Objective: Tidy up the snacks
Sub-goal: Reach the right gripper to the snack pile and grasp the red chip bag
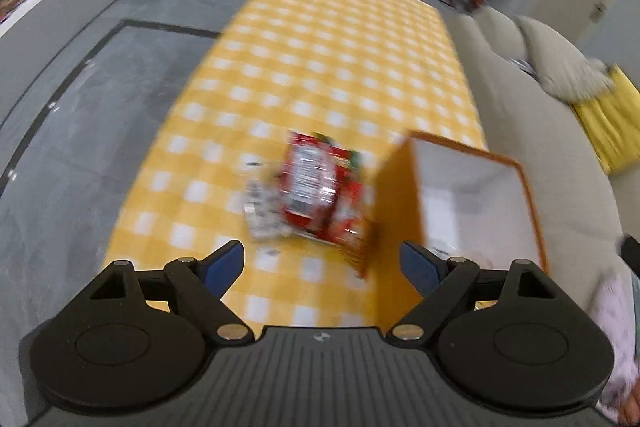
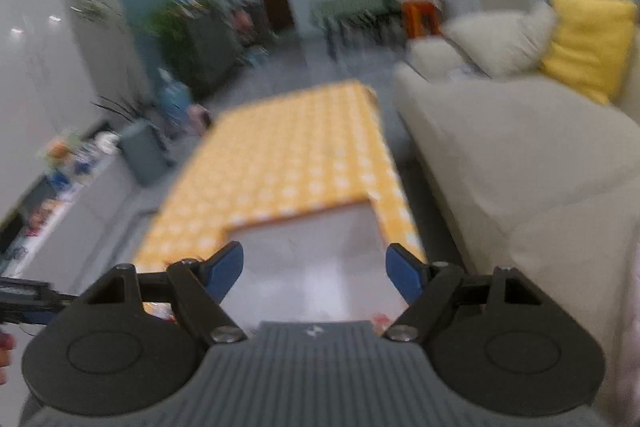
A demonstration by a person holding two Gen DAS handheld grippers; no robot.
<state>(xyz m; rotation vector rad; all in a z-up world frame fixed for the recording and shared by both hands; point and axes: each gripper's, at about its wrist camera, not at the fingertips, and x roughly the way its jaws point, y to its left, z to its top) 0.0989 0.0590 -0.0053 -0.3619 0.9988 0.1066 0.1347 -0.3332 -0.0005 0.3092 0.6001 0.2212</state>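
Left hand-held gripper (image 1: 322, 261) empty, just short of snack packets (image 1: 316, 191).

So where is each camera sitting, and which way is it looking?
Left wrist: on the left gripper, angled down at the red snack bag beside the orange box; open blue fingers show.
Right wrist: on the right gripper, looking along the table into the room; open fingers show.
Shared: checkered tablecloth, orange box, sofa.
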